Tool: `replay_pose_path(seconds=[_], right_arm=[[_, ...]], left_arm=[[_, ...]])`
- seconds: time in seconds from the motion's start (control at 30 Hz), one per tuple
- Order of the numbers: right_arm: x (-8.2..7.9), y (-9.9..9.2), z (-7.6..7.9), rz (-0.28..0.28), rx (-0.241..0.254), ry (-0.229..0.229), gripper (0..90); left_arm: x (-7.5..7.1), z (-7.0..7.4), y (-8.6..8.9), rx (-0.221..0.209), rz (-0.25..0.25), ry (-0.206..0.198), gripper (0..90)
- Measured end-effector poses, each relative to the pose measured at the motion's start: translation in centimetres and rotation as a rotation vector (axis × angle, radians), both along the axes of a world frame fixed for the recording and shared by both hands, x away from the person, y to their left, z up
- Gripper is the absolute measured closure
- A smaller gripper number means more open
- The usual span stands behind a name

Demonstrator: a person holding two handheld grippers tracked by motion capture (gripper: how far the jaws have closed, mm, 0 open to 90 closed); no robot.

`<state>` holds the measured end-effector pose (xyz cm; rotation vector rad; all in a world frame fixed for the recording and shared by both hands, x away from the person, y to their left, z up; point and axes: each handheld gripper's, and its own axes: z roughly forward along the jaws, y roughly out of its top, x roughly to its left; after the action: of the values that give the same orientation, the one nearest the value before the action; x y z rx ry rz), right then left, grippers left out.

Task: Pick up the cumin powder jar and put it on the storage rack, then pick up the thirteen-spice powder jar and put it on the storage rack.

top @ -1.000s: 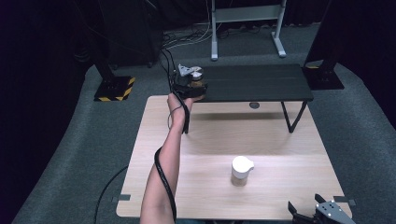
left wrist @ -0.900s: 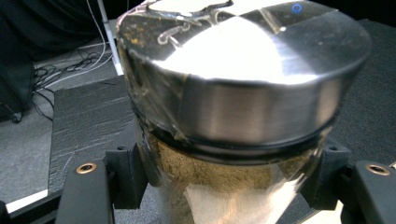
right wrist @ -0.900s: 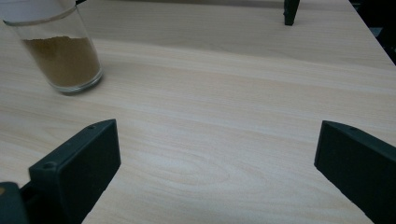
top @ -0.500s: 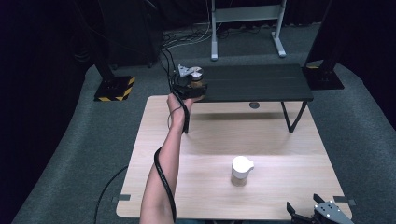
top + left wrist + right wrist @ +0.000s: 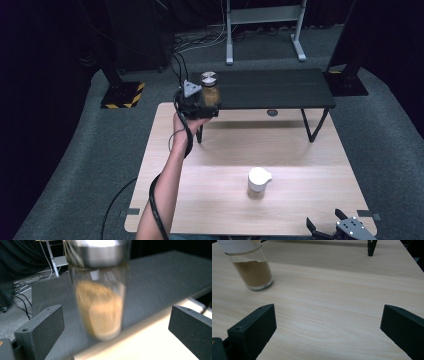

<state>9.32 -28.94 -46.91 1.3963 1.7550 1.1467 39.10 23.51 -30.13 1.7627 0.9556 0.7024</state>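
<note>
Jar (image 5: 210,91) standing at the near left edge of the black shelf (image 5: 280,90). Left tool (image 5: 116,322), jaws just opened wide, brackets it without contact; a sideways brush could tip it off. Right tool (image 5: 328,322) wide, empty, over the desk (image 5: 300,150).

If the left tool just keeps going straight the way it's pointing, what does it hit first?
The metal-lidded glass jar of tan powder, standing on the black shelf dead ahead between the open jaws of the left tool. How near is hard to tell; the picture is blurred.
</note>
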Motion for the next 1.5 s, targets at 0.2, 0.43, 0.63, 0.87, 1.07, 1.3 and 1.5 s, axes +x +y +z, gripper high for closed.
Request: replay_pose_path(seconds=[0.2,0.43,0.63,0.87,1.07,1.3,1.5], right_arm=[[-0.1,0.0,-0.1,-0.004,0.004,-0.002,0.0],[-0.3,0.2,-0.5,0.001,0.008,-0.001,0.0],[0.0,0.3,-0.7,0.01,0.013,0.003,0.0],[0.7,0.9,-1.0,0.033,0.02,0.015,0.0],[1.3,1.8,-0.7,0.053,0.002,0.017,0.0],[1.4,2.3,0.0,0.053,-0.017,0.006,0.0],[1.7,2.6,0.4,0.065,-0.034,0.008,0.0]], left_arm=[[-4.5,-4.2,1.4,0.036,-0.033,0.014,0.0],[-7.8,-10.2,2.4,0.014,-0.07,0.17,0.1],[-10.4,-15.9,3.7,-0.045,-0.023,0.324,0.1],[-12.1,-17.6,4.1,-0.079,-0.004,0.349,0.3],[-11.6,-18.2,5.8,-0.159,-0.042,0.38,0.6],[-10.8,-18.1,6.5,-0.17,-0.068,0.419,1.0],[-11.4,-18.4,6.7,-0.201,-0.03,0.398,1.2]])
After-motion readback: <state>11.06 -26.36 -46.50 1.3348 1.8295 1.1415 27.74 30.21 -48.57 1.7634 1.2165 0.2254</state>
